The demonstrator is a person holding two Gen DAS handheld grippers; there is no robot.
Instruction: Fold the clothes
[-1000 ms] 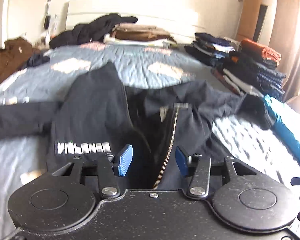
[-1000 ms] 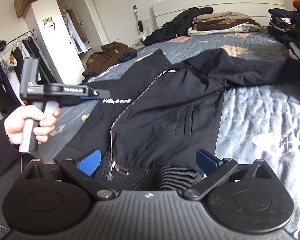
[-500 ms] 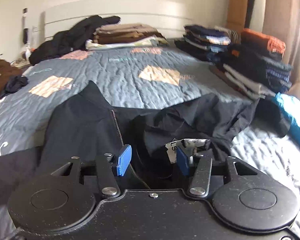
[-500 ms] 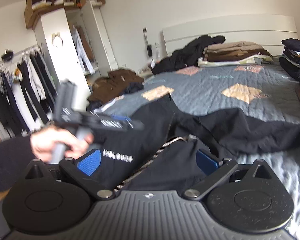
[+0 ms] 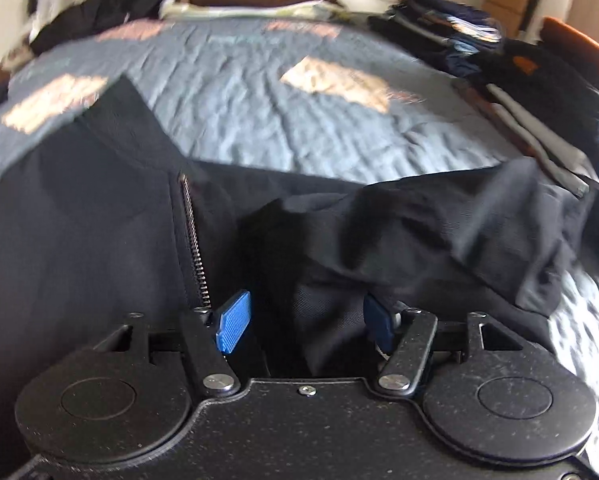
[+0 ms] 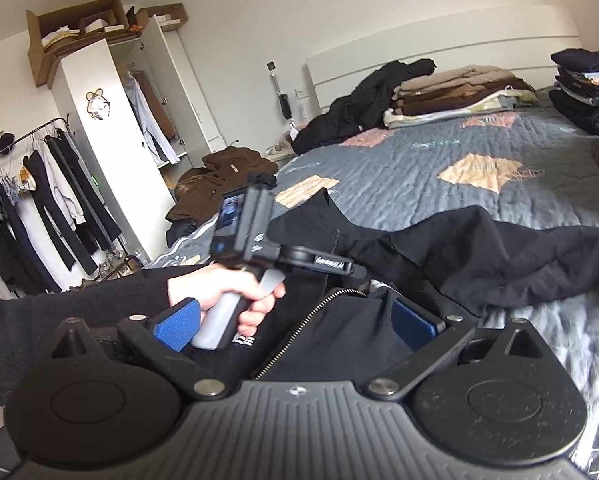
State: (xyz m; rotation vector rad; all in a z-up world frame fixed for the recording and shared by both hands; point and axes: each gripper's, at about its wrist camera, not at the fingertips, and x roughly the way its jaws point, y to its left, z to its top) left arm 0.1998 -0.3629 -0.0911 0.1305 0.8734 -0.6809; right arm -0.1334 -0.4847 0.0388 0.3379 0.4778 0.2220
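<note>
Left claw (image 5: pixel 305 322) jaws just been opening; black cloth between pads, loose, not squeezed. Looks like letting go. Second ago jacket (image 5: pixel 99 240) lay flat, zip open; now bottom half brought up toward collar, bunched. Jacket on bed (image 5: pixel 259 92), near edge. Right claw (image 6: pixel 295 322) wide; cloth and zip (image 6: pixel 299 328) between pads, pinch unclear. First fold likely done; sleeves next.

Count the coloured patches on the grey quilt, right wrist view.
4: a cream patch by the black jacket collar, a tan patch mid-bed, a pink patch and a reddish patch near the headboard. The jacket may hide more.
</note>
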